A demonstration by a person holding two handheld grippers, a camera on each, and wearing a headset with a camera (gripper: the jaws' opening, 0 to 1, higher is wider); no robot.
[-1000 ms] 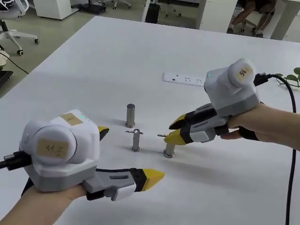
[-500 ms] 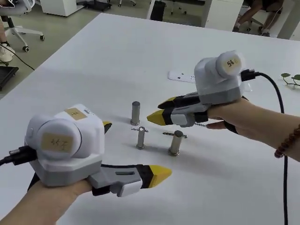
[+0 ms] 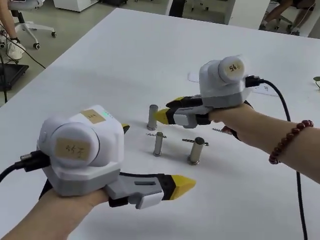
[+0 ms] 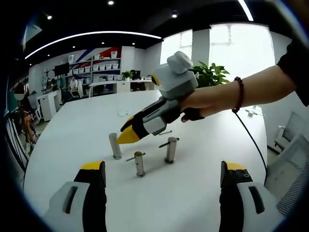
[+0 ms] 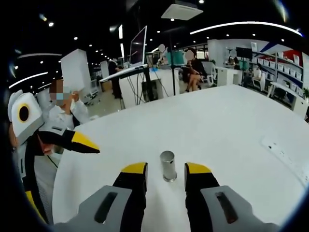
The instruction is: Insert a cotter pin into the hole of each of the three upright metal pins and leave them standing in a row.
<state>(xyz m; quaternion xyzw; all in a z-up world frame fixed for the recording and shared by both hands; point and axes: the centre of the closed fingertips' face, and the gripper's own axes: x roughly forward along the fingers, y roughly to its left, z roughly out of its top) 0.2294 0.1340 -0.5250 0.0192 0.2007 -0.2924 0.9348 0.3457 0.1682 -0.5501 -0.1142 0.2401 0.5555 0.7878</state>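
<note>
Centre right gripper, jaws narrowly apart and empty, on bare pin, clear of cottered pins beside it; hold left gripper, jaws wide apart, back from it.

White table bearing three upright metal pins, a power strip and perhaps one loose cotter pin

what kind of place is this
Probably an open-plan office or lab: a large white table, shelves of storage boxes along a wall, and a monitor on a desk behind.
</note>
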